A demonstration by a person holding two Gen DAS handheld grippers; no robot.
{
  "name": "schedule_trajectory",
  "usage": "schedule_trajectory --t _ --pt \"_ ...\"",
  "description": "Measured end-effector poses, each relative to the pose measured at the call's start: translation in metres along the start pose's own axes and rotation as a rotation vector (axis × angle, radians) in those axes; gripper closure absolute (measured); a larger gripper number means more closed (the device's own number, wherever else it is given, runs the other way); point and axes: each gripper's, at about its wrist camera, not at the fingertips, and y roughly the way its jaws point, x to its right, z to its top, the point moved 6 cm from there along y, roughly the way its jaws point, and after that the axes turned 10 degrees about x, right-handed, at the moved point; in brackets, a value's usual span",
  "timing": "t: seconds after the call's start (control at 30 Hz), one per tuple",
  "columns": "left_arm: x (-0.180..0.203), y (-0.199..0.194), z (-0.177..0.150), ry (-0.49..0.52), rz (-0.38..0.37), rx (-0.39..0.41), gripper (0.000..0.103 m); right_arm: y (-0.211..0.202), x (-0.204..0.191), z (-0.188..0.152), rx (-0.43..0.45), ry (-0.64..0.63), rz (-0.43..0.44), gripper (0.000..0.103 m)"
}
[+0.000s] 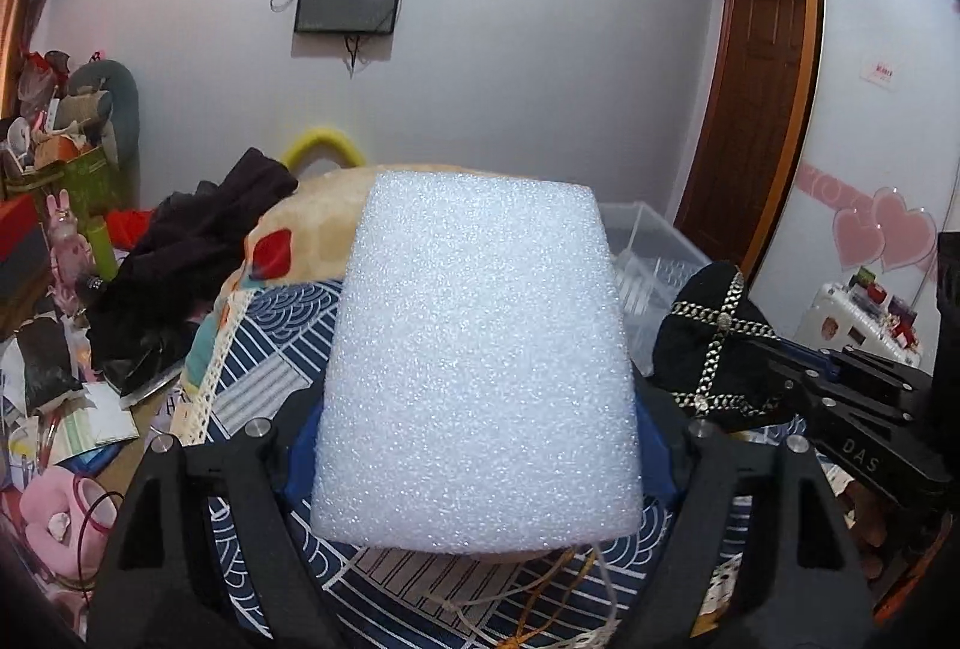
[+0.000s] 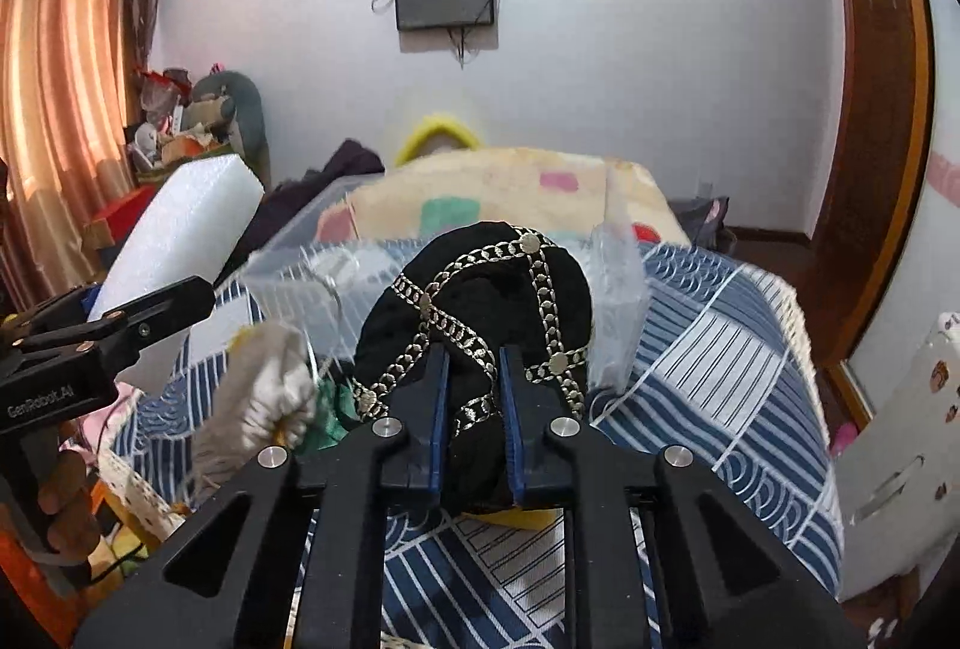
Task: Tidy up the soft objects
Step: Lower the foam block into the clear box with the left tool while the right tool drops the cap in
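Note:
My left gripper [image 1: 477, 445] is shut on a white foam block [image 1: 480, 349], which fills the middle of the left wrist view and hides the fingertips. The block also shows at the left of the right wrist view [image 2: 180, 241]. My right gripper [image 2: 471, 367] is shut on a black hat with silver chain trim [image 2: 480, 289] and holds it above the bed. The hat shows at the right of the left wrist view [image 1: 714, 343]. A clear plastic bin [image 1: 648, 265] stands on the bed behind both; it also shows in the right wrist view [image 2: 312, 259].
A blue-and-white patterned bedspread [image 2: 720, 361] covers the bed. A cream blanket with coloured patches [image 2: 510, 193] and dark clothes [image 1: 192, 253] lie at the back. A beige knitted item [image 2: 258, 385] lies left of the hat. Clutter fills the left side [image 1: 54, 349]. A white suitcase [image 2: 900, 439] stands at the right.

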Motion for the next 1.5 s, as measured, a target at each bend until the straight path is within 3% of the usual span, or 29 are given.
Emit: schedule_trajectory --t 0.47,0.7,0.87,1.07,1.17,1.5 --pt "-0.001 0.007 0.061 0.000 -0.022 0.078 0.022 -0.020 0.011 0.060 0.184 -0.002 -0.030 0.090" --pt "-0.001 0.050 0.076 0.004 -0.027 0.011 0.022 0.003 0.011 0.079 0.219 0.003 -0.033 0.090" --pt "-0.002 0.093 0.067 0.002 -0.032 -0.101 0.022 0.030 0.010 0.073 0.181 0.000 -0.029 0.090" --pt "0.000 0.130 0.046 0.019 -0.027 -0.201 0.022 0.064 0.010 0.050 0.075 0.002 -0.020 0.090" --pt "0.007 0.142 0.032 0.010 -0.063 -0.263 0.022 0.076 0.008 0.041 0.030 -0.001 -0.011 0.090" --pt "0.023 0.148 0.012 0.079 -0.055 -0.299 0.021 0.087 0.005 0.024 -0.073 -0.040 -0.005 0.087"
